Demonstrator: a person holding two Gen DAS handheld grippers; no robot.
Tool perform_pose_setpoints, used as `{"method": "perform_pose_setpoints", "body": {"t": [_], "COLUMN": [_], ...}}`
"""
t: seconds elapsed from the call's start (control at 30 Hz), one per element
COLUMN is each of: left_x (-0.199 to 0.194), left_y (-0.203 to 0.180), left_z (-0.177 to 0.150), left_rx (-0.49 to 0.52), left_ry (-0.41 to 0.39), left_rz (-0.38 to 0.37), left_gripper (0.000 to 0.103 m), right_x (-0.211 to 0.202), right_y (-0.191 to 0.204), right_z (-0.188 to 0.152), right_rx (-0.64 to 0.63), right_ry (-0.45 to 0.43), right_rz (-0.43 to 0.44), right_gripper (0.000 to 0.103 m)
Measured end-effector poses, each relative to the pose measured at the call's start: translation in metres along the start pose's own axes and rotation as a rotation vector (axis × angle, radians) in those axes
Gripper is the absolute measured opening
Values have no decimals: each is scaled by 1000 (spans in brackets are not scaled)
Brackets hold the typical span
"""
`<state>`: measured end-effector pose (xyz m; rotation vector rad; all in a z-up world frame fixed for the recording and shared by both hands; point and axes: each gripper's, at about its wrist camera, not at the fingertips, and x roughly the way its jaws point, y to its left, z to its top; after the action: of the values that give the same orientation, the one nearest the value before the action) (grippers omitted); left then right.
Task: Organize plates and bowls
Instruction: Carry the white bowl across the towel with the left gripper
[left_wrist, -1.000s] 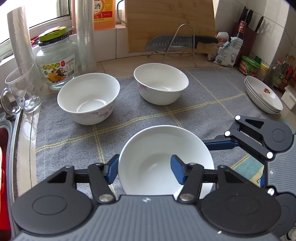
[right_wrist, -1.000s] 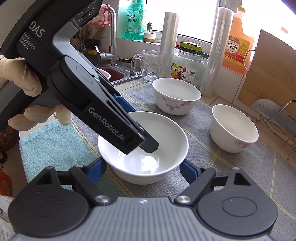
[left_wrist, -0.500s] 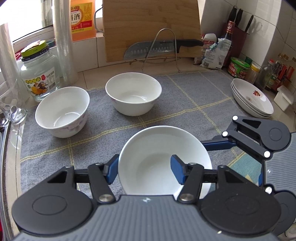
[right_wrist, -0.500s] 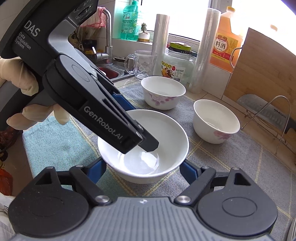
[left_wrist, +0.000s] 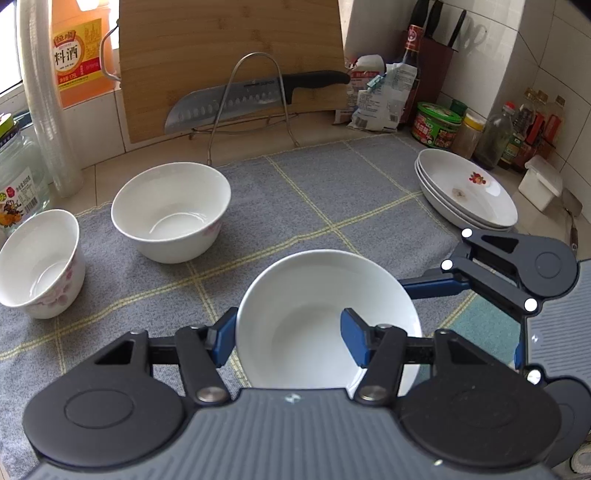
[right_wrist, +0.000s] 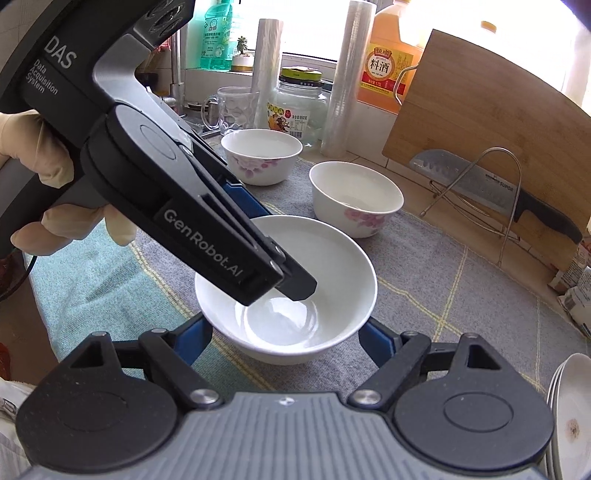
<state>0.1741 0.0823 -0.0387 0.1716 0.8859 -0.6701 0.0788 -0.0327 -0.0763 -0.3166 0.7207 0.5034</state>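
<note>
So my left tool (left_wrist: 288, 334) pinches one bowl's (left_wrist: 325, 314) wall, my right tool (right_wrist: 284, 338) is spread, plates (left_wrist: 467, 192) are stacked, two bowls (left_wrist: 170, 210) wait unnested.

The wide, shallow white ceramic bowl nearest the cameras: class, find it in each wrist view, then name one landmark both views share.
Left wrist view: the shallow white bowl sits bottom centre, its rim gripped by the left tool.
Right wrist view: the same bowl is at centre, between the right tool's spread fingers.
Shared landmark: the steel cleaver on the wire rack.
</note>
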Motion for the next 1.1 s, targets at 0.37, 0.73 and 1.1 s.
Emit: {"method": "perform_pose_setpoints", "body": {"t": [0.37, 0.73, 1.1], "left_x": [19, 33, 34], "left_y": [-17, -24, -26], "left_z": [10, 12, 12], "left_rx": [28, 27, 29], "left_ry": [14, 31, 25], "left_rz": [-40, -44, -47], "left_gripper": [58, 58, 76], "right_x": [-6, -1, -1], "right_y": [-23, -35, -40], "right_z": [-16, -25, -26], "right_rx": [41, 64, 81], "right_ry": [28, 57, 50], "right_rz": [-30, -25, -4], "right_gripper": [89, 89, 90]}}
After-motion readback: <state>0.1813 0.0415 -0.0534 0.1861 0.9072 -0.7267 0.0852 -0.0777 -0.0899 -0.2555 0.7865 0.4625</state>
